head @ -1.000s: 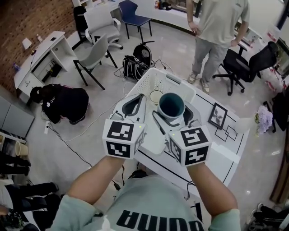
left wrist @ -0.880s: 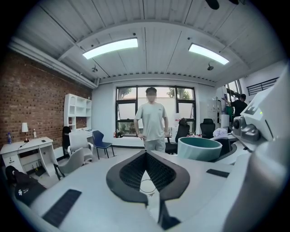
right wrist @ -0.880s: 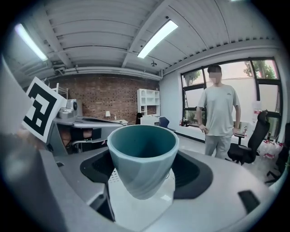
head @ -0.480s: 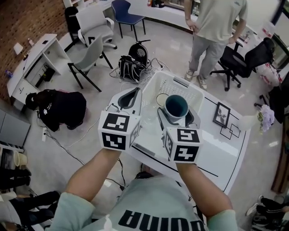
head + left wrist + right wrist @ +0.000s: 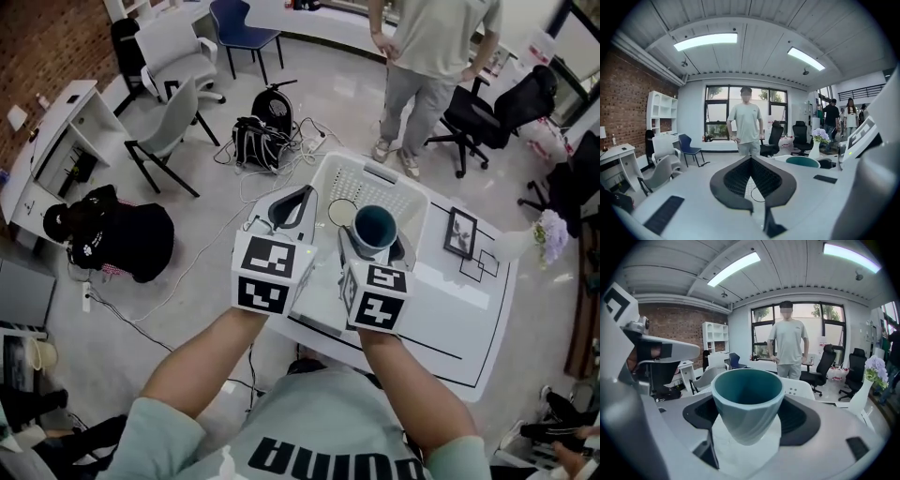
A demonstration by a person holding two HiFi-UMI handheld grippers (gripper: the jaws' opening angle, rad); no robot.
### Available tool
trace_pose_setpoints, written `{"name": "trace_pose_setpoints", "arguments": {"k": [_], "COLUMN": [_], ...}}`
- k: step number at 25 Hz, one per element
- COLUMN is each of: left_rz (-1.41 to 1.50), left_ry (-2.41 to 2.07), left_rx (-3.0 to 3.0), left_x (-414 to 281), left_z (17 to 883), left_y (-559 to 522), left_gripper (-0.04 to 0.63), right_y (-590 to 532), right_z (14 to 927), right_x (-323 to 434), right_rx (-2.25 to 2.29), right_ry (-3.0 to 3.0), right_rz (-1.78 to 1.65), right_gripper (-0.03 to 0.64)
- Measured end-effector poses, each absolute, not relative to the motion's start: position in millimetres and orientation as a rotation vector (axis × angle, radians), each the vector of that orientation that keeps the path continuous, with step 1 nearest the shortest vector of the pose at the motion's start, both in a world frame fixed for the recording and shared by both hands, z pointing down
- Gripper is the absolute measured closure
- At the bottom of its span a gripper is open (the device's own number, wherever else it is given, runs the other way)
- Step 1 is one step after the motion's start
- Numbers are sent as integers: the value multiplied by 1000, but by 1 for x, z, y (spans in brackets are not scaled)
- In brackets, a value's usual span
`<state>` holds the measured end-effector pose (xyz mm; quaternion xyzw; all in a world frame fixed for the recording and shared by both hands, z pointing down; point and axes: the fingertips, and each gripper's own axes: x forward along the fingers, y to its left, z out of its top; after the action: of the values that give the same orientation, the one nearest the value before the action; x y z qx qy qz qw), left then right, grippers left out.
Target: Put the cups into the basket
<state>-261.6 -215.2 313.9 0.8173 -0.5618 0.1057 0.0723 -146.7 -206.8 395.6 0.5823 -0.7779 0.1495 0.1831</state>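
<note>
Head view: white basket (image 5: 370, 178) sits on white table (image 5: 469, 319), glossy floor (image 5: 328, 103).

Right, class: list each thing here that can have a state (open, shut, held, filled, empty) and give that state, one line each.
left gripper: shut, nothing between its jaws.
right gripper: shut on the teal cup.
teal cup: upright, empty, held in the air, not yet set in the basket.
basket: upright on the table, open-topped, with a pale round thing inside, likely a cup.
</note>
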Motion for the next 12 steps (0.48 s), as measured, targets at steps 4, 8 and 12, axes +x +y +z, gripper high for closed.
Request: {"name": "trace_pose_setpoints", "arguments": {"k": [4, 8, 12], "left_rz": [359, 412, 469], "left_ry": [-1594, -1515, -1480], "left_rx": [2524, 2572, 2575], "left_x": [-235, -215, -204], "left_z": [323, 337, 359], "left_y": [-221, -229, -239], "left_gripper": [592, 592, 592], "right_y": [-218, -229, -235], "right_z": [413, 427, 446], "right_x": [-138, -129, -117], "right_rx": [1707, 1753, 1790], "right_ry": [-2115, -2042, -1984], "right_rz": [469, 499, 555], "right_gripper": [230, 230, 230]}}
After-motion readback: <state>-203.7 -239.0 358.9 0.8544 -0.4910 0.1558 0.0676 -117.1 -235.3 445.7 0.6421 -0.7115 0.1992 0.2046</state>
